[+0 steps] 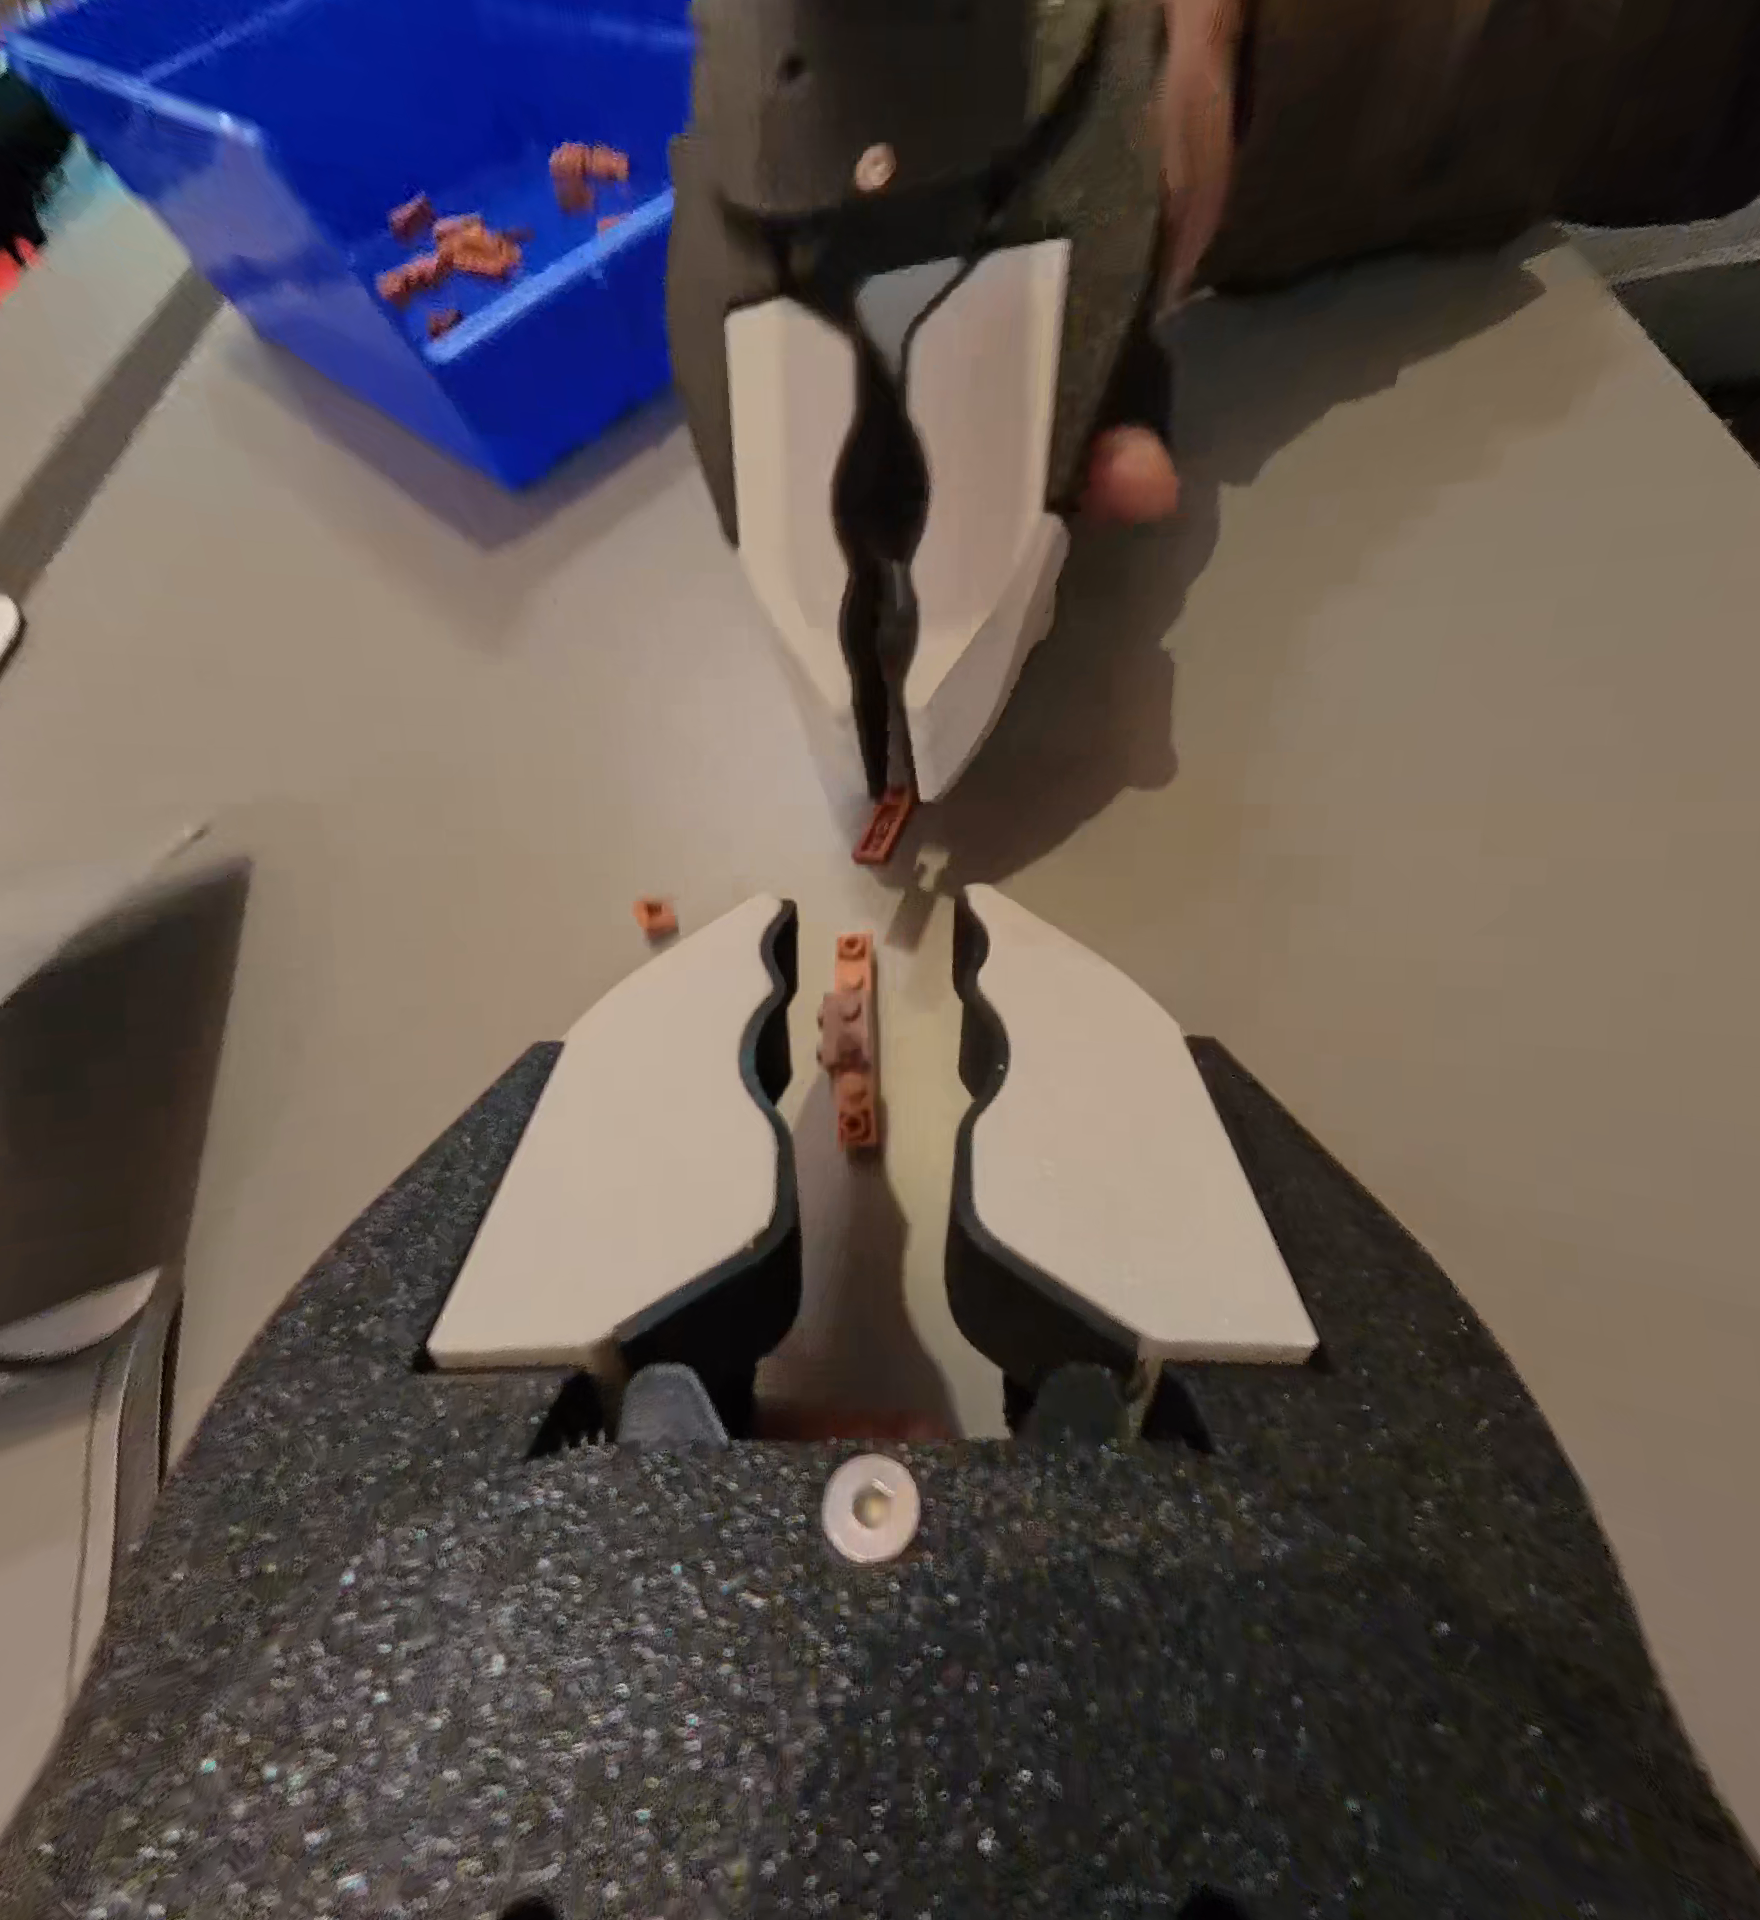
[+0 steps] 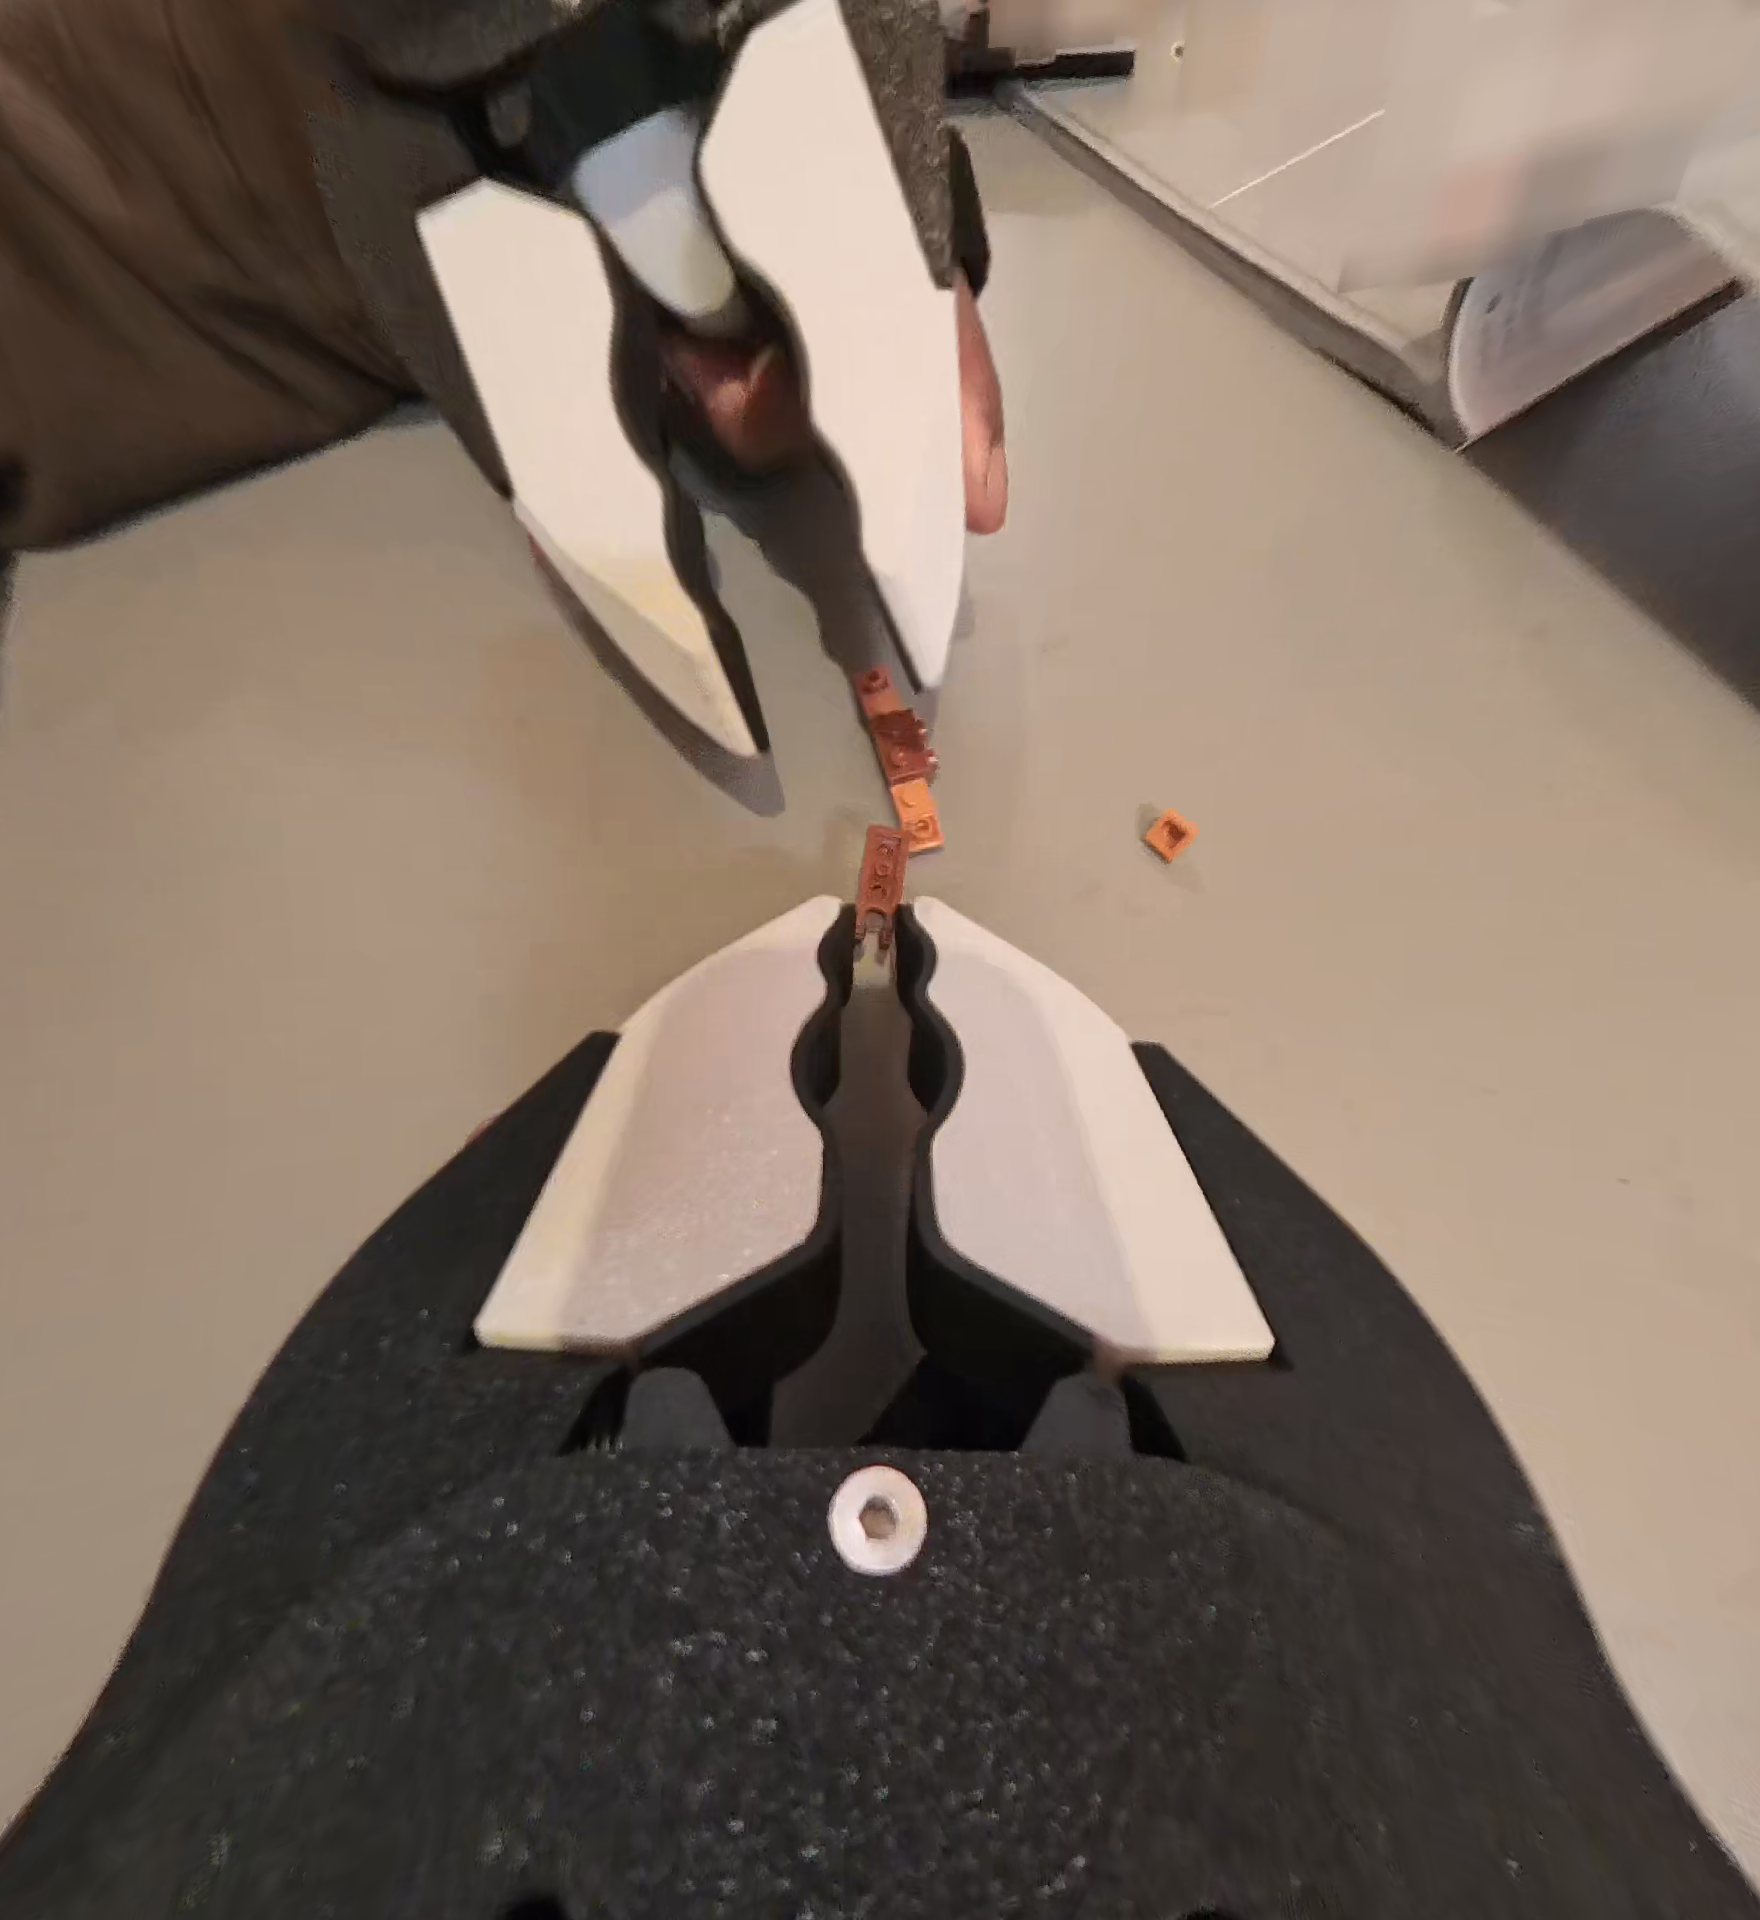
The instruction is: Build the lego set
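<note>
A long orange-brown plate assembly (image 1: 855, 1039) with a darker piece on its middle lies flat on the grey table (image 1: 440, 727). My left gripper (image 1: 874, 909) is open and empty, its fingers on either side of the assembly without touching it. My right gripper (image 2: 878, 920) is shut on a small dark red-brown plate (image 2: 878, 883) and holds it just above the table, at the near end of the assembly (image 2: 902, 758). The left wrist view shows the right gripper (image 1: 897, 792) pointing down with that plate (image 1: 884, 826) at its tips. The right wrist view shows the left gripper (image 2: 843, 712) open.
A small orange square piece (image 1: 656, 916) lies loose beside the left finger; it also shows in the right wrist view (image 2: 1169, 831). A blue bin (image 1: 263, 208) holding several brown pieces stands at the far left. A grey-white curved object (image 1: 55, 1091) sits at the left edge. My two grippers' fingertips are within a few centimetres of each other.
</note>
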A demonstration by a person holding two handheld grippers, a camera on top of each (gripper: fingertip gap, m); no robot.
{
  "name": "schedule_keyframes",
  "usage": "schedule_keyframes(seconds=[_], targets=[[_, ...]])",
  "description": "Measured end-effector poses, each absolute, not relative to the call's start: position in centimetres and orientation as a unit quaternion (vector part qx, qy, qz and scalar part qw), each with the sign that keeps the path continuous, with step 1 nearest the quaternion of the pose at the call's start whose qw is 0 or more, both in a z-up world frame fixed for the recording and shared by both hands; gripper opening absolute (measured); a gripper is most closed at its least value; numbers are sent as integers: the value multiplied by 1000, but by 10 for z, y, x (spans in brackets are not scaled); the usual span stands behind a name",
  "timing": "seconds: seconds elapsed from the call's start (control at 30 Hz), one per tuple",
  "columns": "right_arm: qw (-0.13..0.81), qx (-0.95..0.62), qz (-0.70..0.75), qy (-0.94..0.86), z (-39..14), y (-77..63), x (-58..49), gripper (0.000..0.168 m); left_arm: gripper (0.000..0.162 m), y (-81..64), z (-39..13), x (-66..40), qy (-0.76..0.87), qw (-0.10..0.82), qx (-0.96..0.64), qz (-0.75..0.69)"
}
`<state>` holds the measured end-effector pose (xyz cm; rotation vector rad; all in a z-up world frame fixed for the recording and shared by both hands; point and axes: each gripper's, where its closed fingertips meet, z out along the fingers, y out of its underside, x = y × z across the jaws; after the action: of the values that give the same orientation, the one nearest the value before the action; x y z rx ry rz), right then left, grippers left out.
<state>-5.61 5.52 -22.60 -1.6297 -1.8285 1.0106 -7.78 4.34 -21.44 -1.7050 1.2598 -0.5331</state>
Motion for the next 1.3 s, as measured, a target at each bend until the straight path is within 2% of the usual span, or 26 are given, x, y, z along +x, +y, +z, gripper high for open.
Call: schedule_keyframes(seconds=[0.23, 0.43, 0.8, 0.87, 0.97, 1.07, 1.3], targets=[[174, -615, 441, -630, -218, 41, -55, 7, 19, 37, -217, -60, 568, 487, -641, -172], [168, -611, 455, -625, -215, 37, -57, 7, 4, 34, -217, -56, 582, 489, -627, -170], [178, -607, 469, -616, -211, 38, -58, 7, 2, 35, -215, -57, 565, 471, -647, -200], [191, -600, 466, -622, -210, 40, -58, 11, 2, 36, -214, -58, 556, 468, -654, -209], [253, -566, 433, -654, -206, 48, -58, 25, 2, 38, -208, -61, 527, 463, -671, -239], [367, -505, 352, -697, -199, 63, -56, 35, 2, 40, -198, -63, 468, 445, -699, -309], [555, -269, 137, -775, -188, 55, -55, 36, 2, 38, -192, -62, 330, 354, -742, -463]])
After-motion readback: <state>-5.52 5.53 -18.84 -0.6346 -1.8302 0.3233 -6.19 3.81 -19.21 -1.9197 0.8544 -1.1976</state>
